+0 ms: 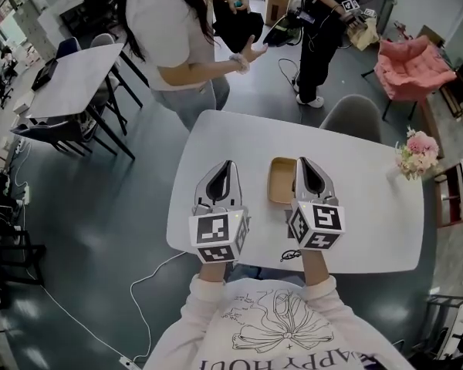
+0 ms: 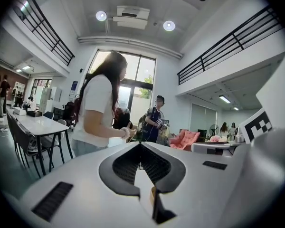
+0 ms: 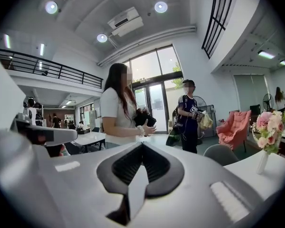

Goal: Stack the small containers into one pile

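Observation:
A tan, shallow, square container [image 1: 281, 180] lies on the white table [image 1: 370, 206], between my two grippers as the head view shows them. My left gripper [image 1: 227, 163] hangs above the table to the left of it, jaws drawn together to a point, nothing in them. My right gripper [image 1: 301, 160] is just right of the container and partly covers its right edge; its jaws also meet at the tip and hold nothing. The left gripper view shows the left gripper [image 2: 140, 145] shut and pointing out across the room. In the right gripper view the right gripper [image 3: 142, 144] is likewise shut.
A person in a white top [image 1: 177, 37] stands at the table's far side, another in dark clothes [image 1: 324, 21] further back. A grey chair [image 1: 353, 114] is at the far edge, and a vase of pink flowers [image 1: 418, 153] at the right end. A white cable [image 1: 162, 272] lies on the floor.

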Action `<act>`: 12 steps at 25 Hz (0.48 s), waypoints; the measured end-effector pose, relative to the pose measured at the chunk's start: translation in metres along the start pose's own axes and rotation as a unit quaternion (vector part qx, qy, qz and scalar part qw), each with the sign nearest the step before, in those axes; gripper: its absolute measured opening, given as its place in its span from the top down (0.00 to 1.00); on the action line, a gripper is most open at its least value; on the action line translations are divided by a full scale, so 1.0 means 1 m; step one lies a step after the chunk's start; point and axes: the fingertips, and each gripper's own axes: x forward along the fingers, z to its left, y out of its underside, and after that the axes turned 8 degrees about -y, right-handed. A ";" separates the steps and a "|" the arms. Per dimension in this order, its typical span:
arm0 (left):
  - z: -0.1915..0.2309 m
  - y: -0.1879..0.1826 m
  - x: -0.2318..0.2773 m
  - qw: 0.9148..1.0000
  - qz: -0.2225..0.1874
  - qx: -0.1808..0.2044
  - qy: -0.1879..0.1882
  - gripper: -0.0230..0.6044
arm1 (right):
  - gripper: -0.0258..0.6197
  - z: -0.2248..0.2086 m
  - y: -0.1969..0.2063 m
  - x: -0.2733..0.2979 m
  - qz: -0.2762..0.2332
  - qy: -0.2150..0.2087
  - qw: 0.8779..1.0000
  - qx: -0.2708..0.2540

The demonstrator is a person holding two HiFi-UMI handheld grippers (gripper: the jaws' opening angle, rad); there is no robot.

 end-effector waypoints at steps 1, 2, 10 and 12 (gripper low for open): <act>0.000 -0.003 0.000 1.000 -0.004 0.001 0.000 0.95 | 0.94 0.001 -0.003 0.000 -0.004 -0.001 1.000 -0.002; 0.000 -0.005 -0.001 1.000 -0.007 0.001 -0.001 0.95 | 0.94 0.003 -0.006 0.000 -0.008 -0.003 1.000 -0.005; 0.002 -0.014 -0.007 1.000 -0.020 0.007 -0.007 0.95 | 0.94 0.011 -0.018 -0.002 -0.027 -0.013 0.999 -0.013; 0.003 -0.016 -0.007 1.000 -0.023 0.007 -0.009 0.95 | 0.94 0.012 -0.020 -0.001 -0.030 -0.017 0.999 -0.017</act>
